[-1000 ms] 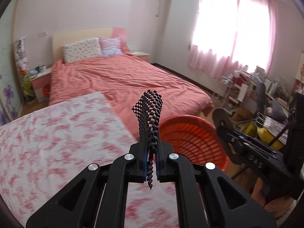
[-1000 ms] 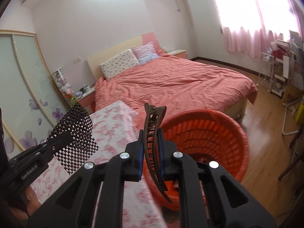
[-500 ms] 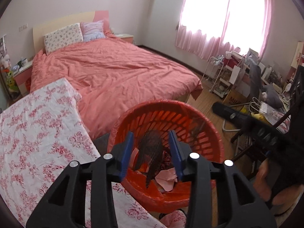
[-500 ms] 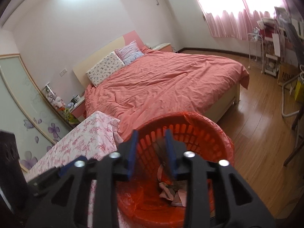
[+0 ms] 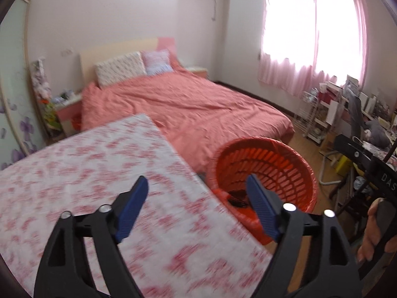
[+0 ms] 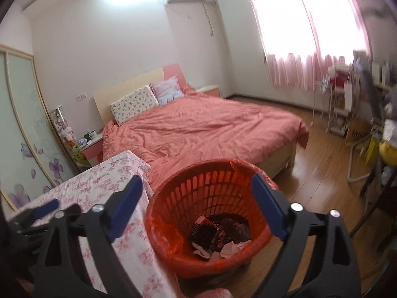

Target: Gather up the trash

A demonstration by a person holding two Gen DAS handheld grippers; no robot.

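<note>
Both jaws are opening, nothing between them. Right gripper (image 6: 196, 207) is hanging over the orange basket (image 6: 173, 213), lower centre; trash (image 6: 219, 233) is lying inside. Left gripper (image 5: 197, 204) is sitting over the table (image 5: 86, 173), basket to its right; table seemingly bare, though blurred.

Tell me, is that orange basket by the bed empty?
No. The right wrist view shows the orange basket holding a pile of scraps at its bottom.
</note>
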